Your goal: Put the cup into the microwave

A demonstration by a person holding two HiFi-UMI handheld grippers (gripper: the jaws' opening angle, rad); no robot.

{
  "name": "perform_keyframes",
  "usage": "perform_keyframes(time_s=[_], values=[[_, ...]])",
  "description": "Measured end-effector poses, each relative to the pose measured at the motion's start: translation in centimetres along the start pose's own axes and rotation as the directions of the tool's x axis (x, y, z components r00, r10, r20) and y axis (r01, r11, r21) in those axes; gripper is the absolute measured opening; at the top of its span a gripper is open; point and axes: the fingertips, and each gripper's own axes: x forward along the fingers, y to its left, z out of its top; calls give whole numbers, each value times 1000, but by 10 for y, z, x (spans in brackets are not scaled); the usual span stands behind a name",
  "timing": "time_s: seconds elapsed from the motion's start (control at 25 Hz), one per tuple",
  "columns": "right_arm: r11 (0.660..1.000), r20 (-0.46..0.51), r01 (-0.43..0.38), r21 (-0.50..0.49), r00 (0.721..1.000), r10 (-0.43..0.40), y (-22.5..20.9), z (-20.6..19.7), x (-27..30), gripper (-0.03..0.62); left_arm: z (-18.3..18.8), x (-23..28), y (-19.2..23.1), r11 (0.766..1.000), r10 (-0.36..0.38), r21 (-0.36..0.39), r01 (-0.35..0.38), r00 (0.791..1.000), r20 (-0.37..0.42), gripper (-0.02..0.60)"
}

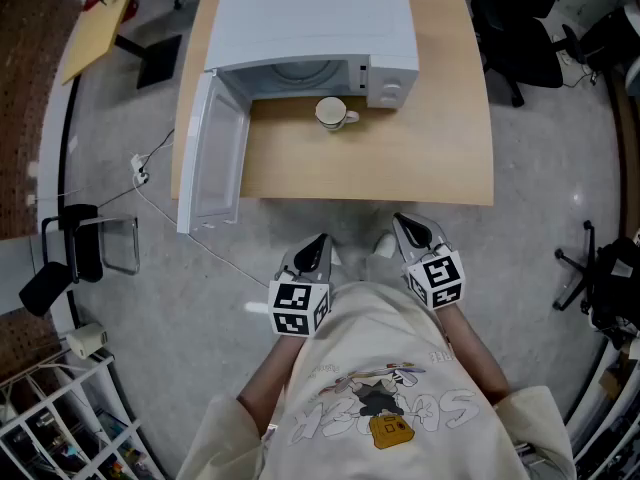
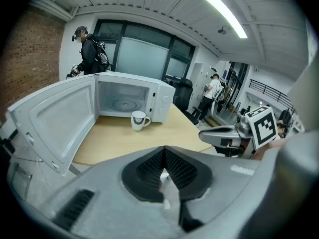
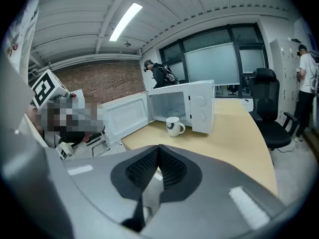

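Observation:
A white cup (image 1: 333,114) stands upright on the wooden table (image 1: 420,158), just in front of the open white microwave (image 1: 310,28). Its handle points right in the head view. The same cup (image 2: 139,120) shows far ahead in the left gripper view, and the cup (image 3: 174,126) sits mid-frame in the right gripper view. The microwave door (image 1: 215,153) hangs open past the table's left edge. My left gripper (image 1: 316,244) and right gripper (image 1: 404,227) are held close to the person's body, short of the table's near edge, both shut and holding nothing.
The microwave cavity (image 2: 122,101) holds only its glass turntable. Office chairs (image 1: 525,28) stand at the back right, a black chair (image 1: 75,248) and a cable on the floor at left. People stand in the background of both gripper views.

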Motion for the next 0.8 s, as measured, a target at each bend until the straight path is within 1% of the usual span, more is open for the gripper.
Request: perform_keyframes(time_s=[0.16,0.36,0.52,0.6,0.68,0.72,0.76,0.8], values=[[1000,-4,1,6,1000,-1,-2,0,-1,5,2,-5,2,1000,10,10,-10,1000,3,6],[1000,6,-9,9,1000,9,-3,4,-1,5,2,-8,4,999,26,-19,-26,1000,6,6],[998,30,-59,35,998,58,1,7,-2,5,1,-10,-2,999,37,-23,-37,999,6,6],[995,42,-79,53,996,77,1,8,-3,6,1,-12,-4,998,59,-20,-58,998,31,6],[995,45,-92,45,995,90,-1,10,-3,6,2,-8,-3,996,89,-13,-88,994,67,5],[995,45,-98,35,994,96,-1,10,-2,6,3,-3,-1,995,100,-7,-99,992,83,34],[994,44,-102,28,994,101,-1,10,-2,6,4,3,2,994,109,-1,-109,990,93,109],[994,40,-105,25,994,104,0,9,-1,6,6,11,7,993,120,5,-121,988,97,156]])
